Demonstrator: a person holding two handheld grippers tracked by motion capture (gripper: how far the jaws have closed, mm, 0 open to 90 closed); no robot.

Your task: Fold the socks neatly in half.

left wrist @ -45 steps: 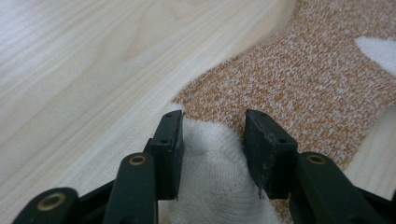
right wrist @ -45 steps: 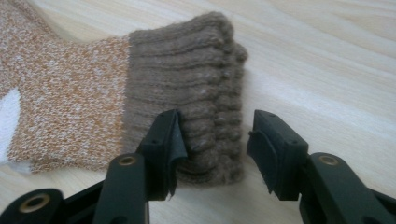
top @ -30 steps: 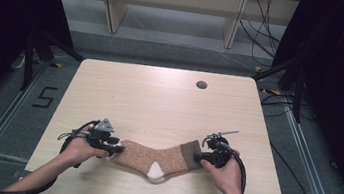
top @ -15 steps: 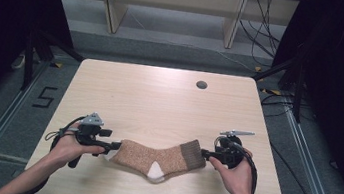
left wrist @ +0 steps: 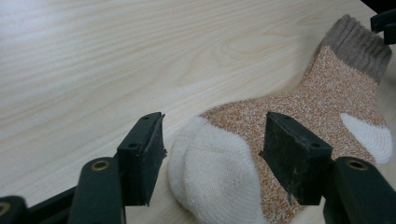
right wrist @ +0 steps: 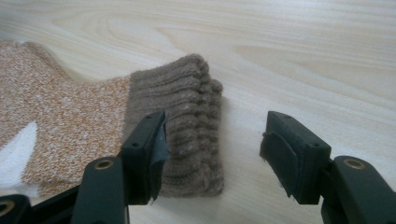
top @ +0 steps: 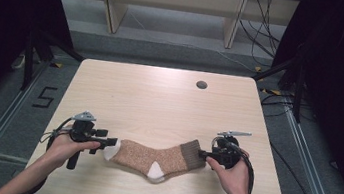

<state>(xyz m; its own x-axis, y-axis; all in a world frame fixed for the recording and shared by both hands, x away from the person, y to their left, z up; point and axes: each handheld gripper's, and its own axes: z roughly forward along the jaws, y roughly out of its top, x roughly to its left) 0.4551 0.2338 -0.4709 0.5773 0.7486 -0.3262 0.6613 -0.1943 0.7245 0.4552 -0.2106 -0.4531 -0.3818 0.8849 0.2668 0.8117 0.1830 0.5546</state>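
We saw a single sock (top: 154, 156) lying flat on the pale wooden table (top: 159, 100), near the edge closest to the person, and we took it as our landmark. It was speckled orange-brown, with a white toe (left wrist: 212, 179), a white heel patch (top: 155, 171) and a ribbed grey-brown cuff (right wrist: 189, 126).

The left gripper (top: 112, 143) lay at the toe end of the sock, held low over the table by the person's left hand (top: 66, 146). In the left gripper view its jaws stood wide apart with the white toe between them; neither pad pressed on the knit, and a gap showed on each side. Those jaws had just been opening and then drew in a little, with the toe lying loose between them.

The right gripper (top: 203, 154) lay at the cuff end of the sock, in the person's right hand (top: 232, 175). In the right gripper view its jaws were spread wide. One jaw stood over the ribbed cuff, the other well clear of it above bare wood, so nothing was gripped. These jaws had also just been opening.

A small dark round hole (top: 202, 85) sat in the tabletop well beyond the sock's cuff end, toward the far edge.
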